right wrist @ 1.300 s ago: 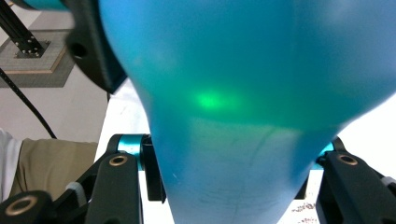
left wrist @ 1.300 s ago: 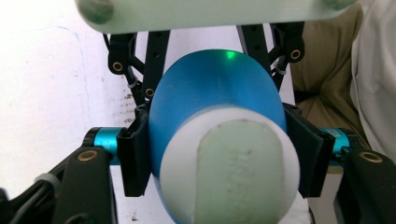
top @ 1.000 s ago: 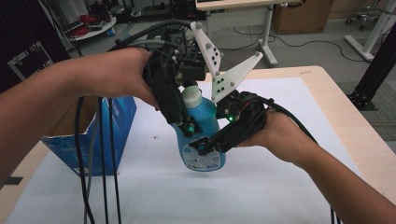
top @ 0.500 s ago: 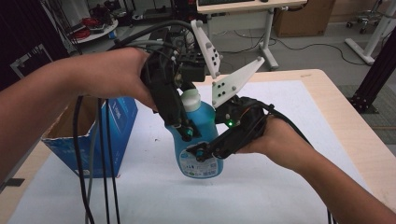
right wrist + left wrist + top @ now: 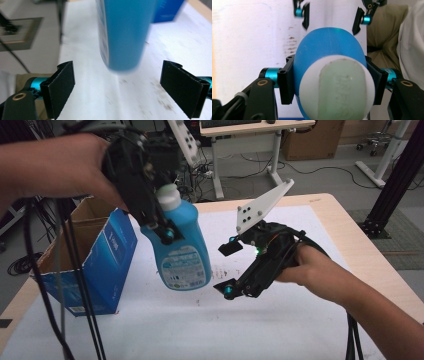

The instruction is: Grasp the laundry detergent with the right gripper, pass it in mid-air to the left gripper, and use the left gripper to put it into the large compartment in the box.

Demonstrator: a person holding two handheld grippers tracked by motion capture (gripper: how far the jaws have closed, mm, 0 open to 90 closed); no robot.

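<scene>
A blue detergent bottle (image 5: 180, 245) with a white cap (image 5: 167, 196) hangs tilted above the white table mat (image 5: 280, 330). My left gripper (image 5: 162, 227) is shut on its shoulder just under the cap. In the left gripper view the cap (image 5: 337, 90) and blue body (image 5: 327, 42) sit between the two pads (image 5: 287, 80). My right gripper (image 5: 229, 269) stands open just right of the bottle, apart from it. In the right gripper view the blurred bottle (image 5: 125, 32) hangs ahead of the wide-apart jaws of that gripper (image 5: 121, 88), with nothing between them.
An open blue cardboard box (image 5: 100, 265) stands at the table's left edge, close beside the bottle; its corner (image 5: 170, 10) appears in the right gripper view. Cables (image 5: 65, 285) hang from my left gripper in front of the box. A desk (image 5: 250, 130) stands beyond the table.
The bottle has gone up off the mat and leftward toward the box in my left gripper. My right gripper has let go of its lower body, opened and drawn off to the right.
</scene>
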